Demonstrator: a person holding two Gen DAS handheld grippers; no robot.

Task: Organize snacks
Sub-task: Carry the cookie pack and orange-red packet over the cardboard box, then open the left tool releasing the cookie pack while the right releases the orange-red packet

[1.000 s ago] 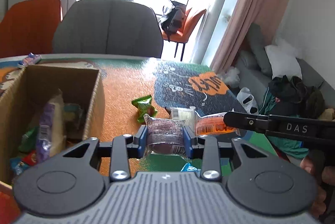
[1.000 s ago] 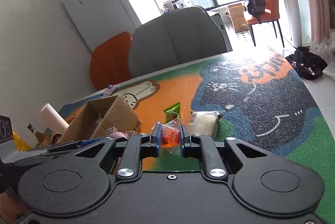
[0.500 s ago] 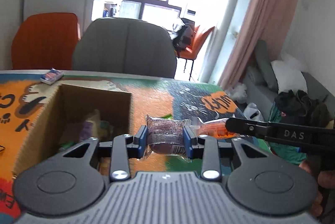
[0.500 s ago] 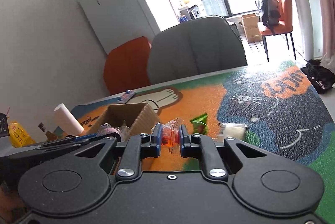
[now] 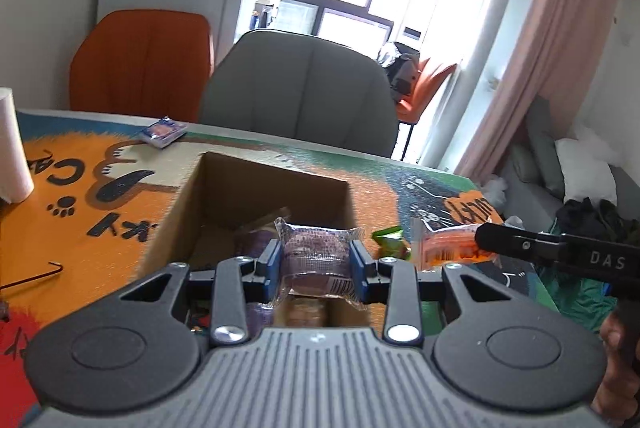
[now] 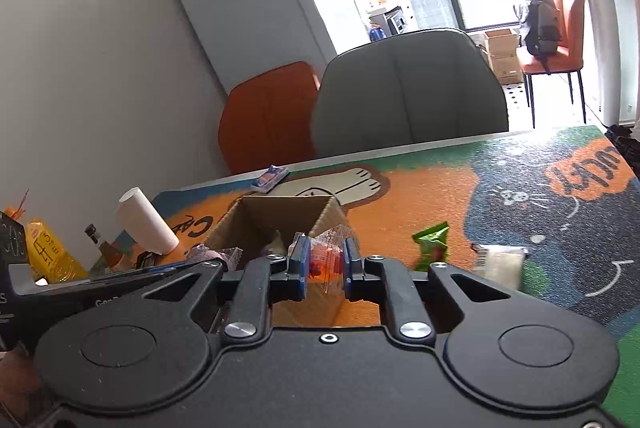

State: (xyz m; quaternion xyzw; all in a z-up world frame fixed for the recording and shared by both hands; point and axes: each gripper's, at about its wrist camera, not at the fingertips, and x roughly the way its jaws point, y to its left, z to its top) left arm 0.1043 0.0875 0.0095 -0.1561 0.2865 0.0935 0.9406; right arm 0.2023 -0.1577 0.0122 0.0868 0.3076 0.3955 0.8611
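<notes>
My left gripper (image 5: pixel 316 264) clamps the purple snack packet (image 5: pixel 314 256) over the cardboard box (image 5: pixel 256 184); my right gripper (image 6: pixel 325 264) clamps the orange packet (image 6: pixel 326 256) beside it. Lower inside the walls before releasing.

Black grippers (image 5: pixel 316 266), blue-padded jaws

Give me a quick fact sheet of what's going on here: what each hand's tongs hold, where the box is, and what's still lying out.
left tongs: shut on a purple snack pack, above the open cardboard box
right tongs: shut on an orange snack pack, near the box's right side
box contents: several wrapped snacks, partly hidden
loose on the table mat: green snack pack, white snack pack, small blue packet at the far edge
also there: paper roll
</notes>
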